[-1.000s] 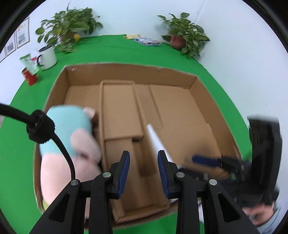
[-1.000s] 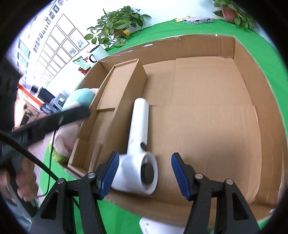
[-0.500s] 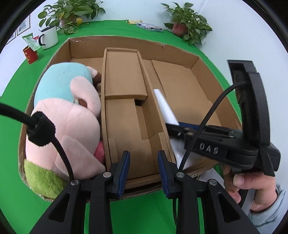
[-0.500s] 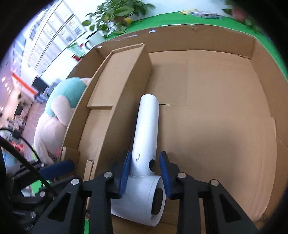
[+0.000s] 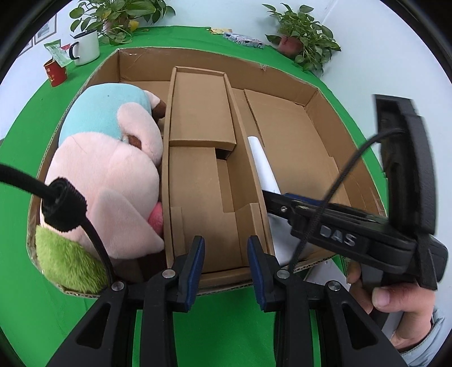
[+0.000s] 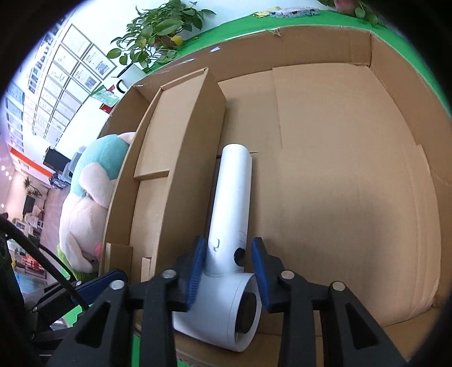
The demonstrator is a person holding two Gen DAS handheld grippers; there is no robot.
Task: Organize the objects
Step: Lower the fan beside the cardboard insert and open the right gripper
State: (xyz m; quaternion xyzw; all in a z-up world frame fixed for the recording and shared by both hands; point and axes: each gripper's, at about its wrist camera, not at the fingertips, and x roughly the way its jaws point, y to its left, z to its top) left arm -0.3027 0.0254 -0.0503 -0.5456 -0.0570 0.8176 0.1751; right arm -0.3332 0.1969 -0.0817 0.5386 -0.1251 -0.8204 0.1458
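Note:
A large open cardboard box (image 5: 285, 73) lies on a green table. A pink and blue plush toy (image 5: 107, 169) fills its left compartment, also visible in the right wrist view (image 6: 90, 203). A white hair dryer (image 6: 228, 225) lies in the right compartment against the cardboard divider (image 6: 180, 158); its handle shows in the left wrist view (image 5: 262, 166). My right gripper (image 6: 228, 265) straddles the dryer's neck with its jaws a little apart, not clamped; it also shows in the left wrist view (image 5: 333, 223). My left gripper (image 5: 224, 265) is open and empty over the box's near edge.
A white mug (image 5: 86, 50), a red cup (image 5: 55, 73) and potted plants (image 5: 118, 14) stand at the back left of the table. Another plant (image 5: 302, 42) and some packets (image 5: 243, 39) are at the back right. The box's right compartment floor (image 6: 339, 169) is bare cardboard.
My right gripper narrowed from wide open and came down around the dryer's neck. My left gripper pulled back and up toward the box's near edge, still open.

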